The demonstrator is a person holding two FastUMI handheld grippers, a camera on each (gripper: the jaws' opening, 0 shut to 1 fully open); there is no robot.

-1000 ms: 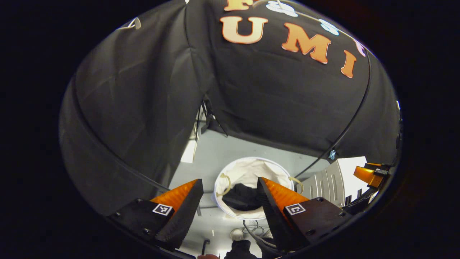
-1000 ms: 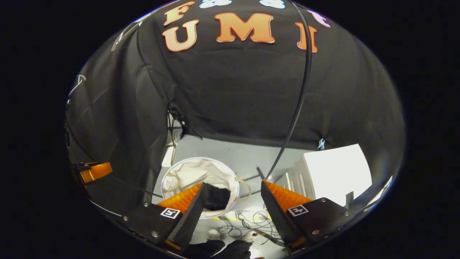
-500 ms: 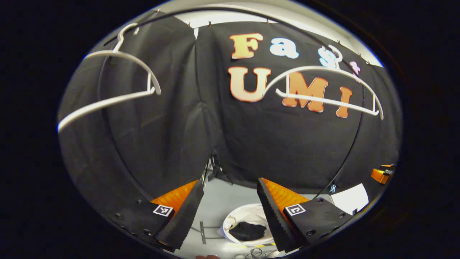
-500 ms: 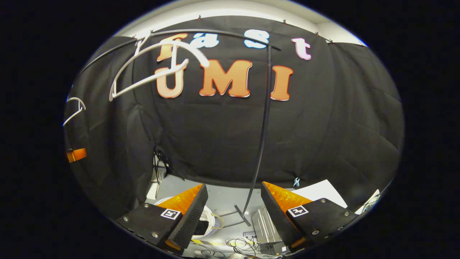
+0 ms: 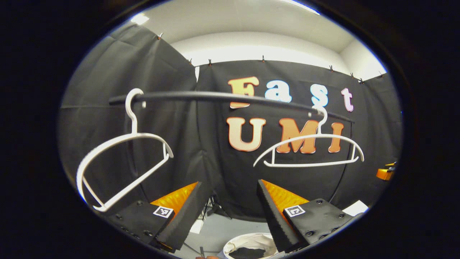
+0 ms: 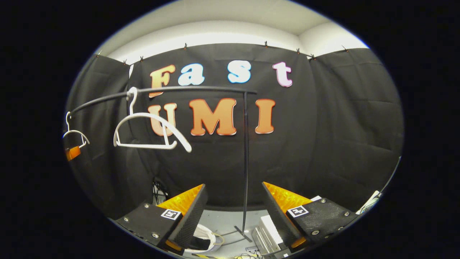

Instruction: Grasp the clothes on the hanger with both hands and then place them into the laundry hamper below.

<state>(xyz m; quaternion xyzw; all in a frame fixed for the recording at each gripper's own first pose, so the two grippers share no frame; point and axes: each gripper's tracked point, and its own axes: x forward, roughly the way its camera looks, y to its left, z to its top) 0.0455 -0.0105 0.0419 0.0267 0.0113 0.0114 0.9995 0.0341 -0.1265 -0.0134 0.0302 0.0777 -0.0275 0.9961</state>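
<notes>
below the left gripper (image 5: 230,212) jaws, dark clothes (image 5: 248,253) lie crumpled in the white laundry hamper (image 5: 248,241). both jaws released, right gripper (image 6: 233,212) too. above them, two bare white hangers (image 5: 309,149) on a black rail (image 5: 215,96).

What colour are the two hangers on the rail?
Both hangers are white and bare; the left gripper view shows them best, hooked over the dark rail.

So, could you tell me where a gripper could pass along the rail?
Free: the rail stretch between the left hanger and the right hanger. Crowded: the floor beside the hamper, with cables and a white box.
</notes>
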